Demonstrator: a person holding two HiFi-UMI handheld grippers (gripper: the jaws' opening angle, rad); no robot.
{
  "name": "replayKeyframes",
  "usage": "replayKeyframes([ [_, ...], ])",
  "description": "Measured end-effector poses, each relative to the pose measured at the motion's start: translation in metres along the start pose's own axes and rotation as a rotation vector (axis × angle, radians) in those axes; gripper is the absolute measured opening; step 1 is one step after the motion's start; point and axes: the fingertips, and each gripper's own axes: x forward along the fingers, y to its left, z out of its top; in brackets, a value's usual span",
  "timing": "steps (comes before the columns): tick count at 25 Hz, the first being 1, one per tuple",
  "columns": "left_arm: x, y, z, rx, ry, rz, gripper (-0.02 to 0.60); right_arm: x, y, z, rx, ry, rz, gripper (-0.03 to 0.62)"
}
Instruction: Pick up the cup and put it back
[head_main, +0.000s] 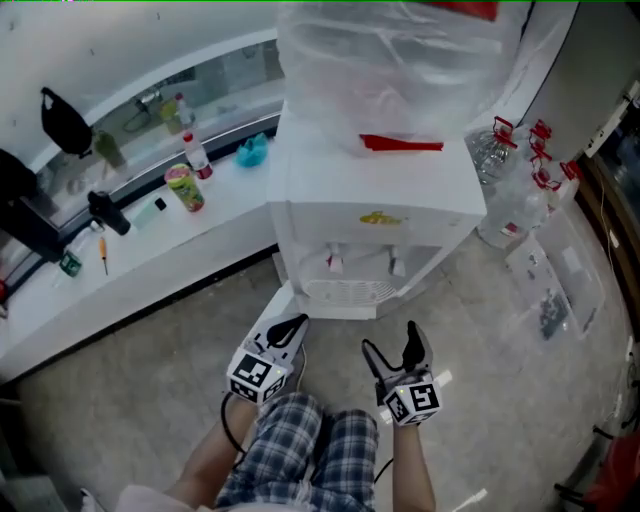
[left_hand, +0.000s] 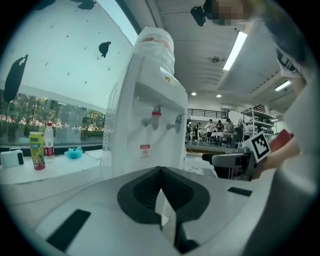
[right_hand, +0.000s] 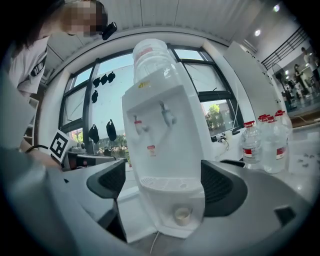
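A pale concrete floor (head_main: 130, 390) carries a white water dispenser (head_main: 375, 215) at centre, with clear red-capped bottles (head_main: 505, 195) just beside it on the right; a long white window ledge (head_main: 200, 235) at left holds a green can (head_main: 185, 188), a red-labelled bottle (head_main: 196, 156), a teal object (head_main: 252, 151) and an orange-handled screwdriver (head_main: 102, 256); a pale cup (right_hand: 182, 215) sits in the dispenser's bottom recess.

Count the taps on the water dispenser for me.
2. On the water dispenser, the red-topped tap is at front left, the pale tap to its right, both above the drip tray. None seems hidden.
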Motion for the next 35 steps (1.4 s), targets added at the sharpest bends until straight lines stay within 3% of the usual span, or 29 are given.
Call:
replayKeyframes([
  [5,0.033,0.01,-0.083,0.066,0.013,-0.022,0.025,0.008,-0.03,-0.085,-0.024,-0.003,0.009,0.465],
  [10,0.065,0.018,-0.151,0.051,-0.008,-0.029,0.025,0.013,-0.066,-0.156,-0.056,-0.016,0.022,0.465],
  [17,0.088,0.037,-0.234,0.068,-0.01,-0.011,0.025,0.036,-0.078,-0.237,-0.089,-0.01,0.105,0.465],
  [23,0.113,0.043,-0.275,0.076,-0.014,-0.009,0.025,0.065,-0.083,-0.288,-0.082,0.022,0.16,0.465],
  [35,0.137,0.055,-0.315,0.059,-0.007,0.019,0.025,0.095,-0.086,-0.333,-0.077,0.06,0.165,0.465],
])
